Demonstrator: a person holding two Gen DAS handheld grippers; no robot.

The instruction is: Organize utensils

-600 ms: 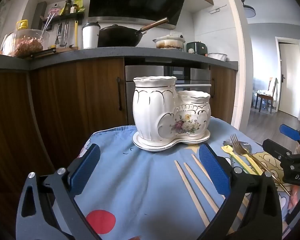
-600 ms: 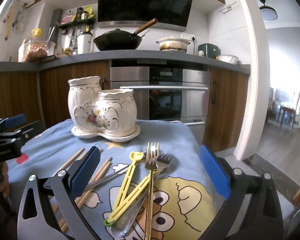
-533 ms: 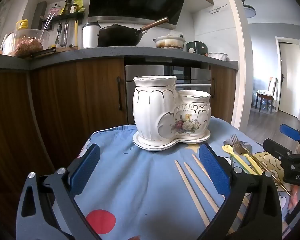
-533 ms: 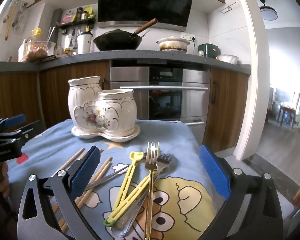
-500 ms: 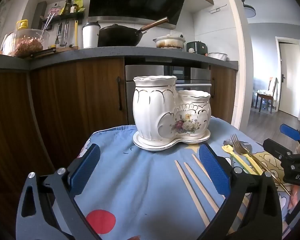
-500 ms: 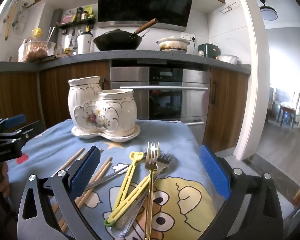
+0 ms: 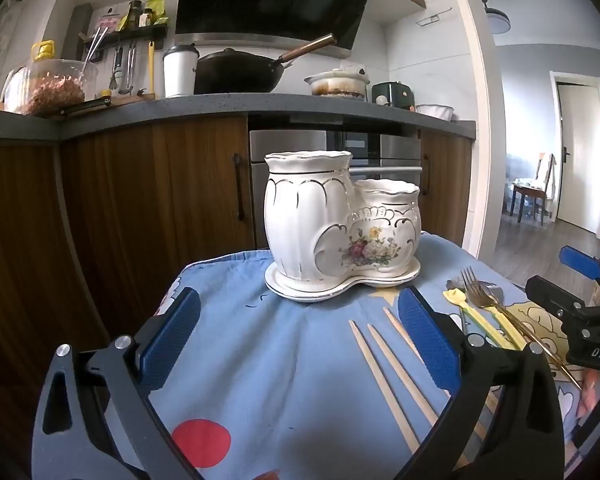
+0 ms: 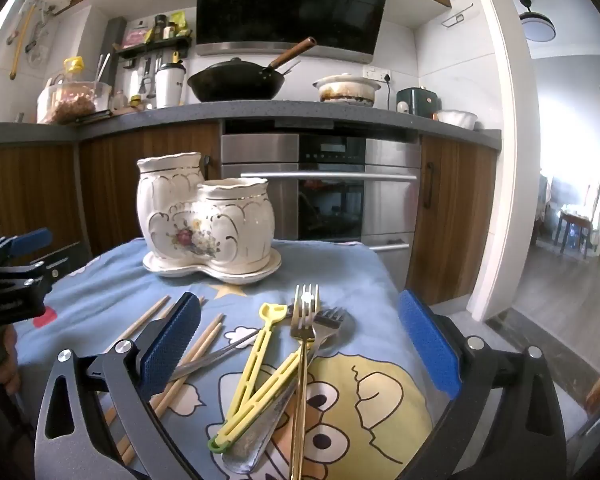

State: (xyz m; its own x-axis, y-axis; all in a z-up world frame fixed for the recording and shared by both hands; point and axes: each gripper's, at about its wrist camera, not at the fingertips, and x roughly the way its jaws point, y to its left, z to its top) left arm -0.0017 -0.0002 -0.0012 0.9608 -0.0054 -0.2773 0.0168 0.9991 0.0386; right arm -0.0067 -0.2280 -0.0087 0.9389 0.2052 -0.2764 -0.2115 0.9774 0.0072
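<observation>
- The left gripper point(image 7: 300, 332), black with blue ribbed pads, hovers over the near left part of the blue cartoon-print tablecloth point(image 7: 260, 360) with its jaws spread wide and nothing between them.
- The white two-pot ceramic utensil holder with gold trim and a flower motif point(image 7: 340, 224) stands upright on its own matching saucer at the far middle of the cloth; nothing shows above either rim.
- The pale wooden chopsticks point(image 7: 384, 364) lie loose on the cloth, near and right of the holder, beside the left gripper's right pad.
- The yellow plastic tongs point(image 8: 256, 368) lie flat right of the chopsticks, arms joined at the near green-tipped end and parted only a little at the far end, gripping nothing.
- The gold metal fork point(image 8: 302, 344) rests across the tongs, tines pointing far; a silver metal fork point(image 8: 328, 320) and a silver spoon point(image 8: 256, 440) lie partly underneath.
- The right gripper point(image 8: 300, 336) is poised above this pile, jaws fully apart, touching nothing.
</observation>
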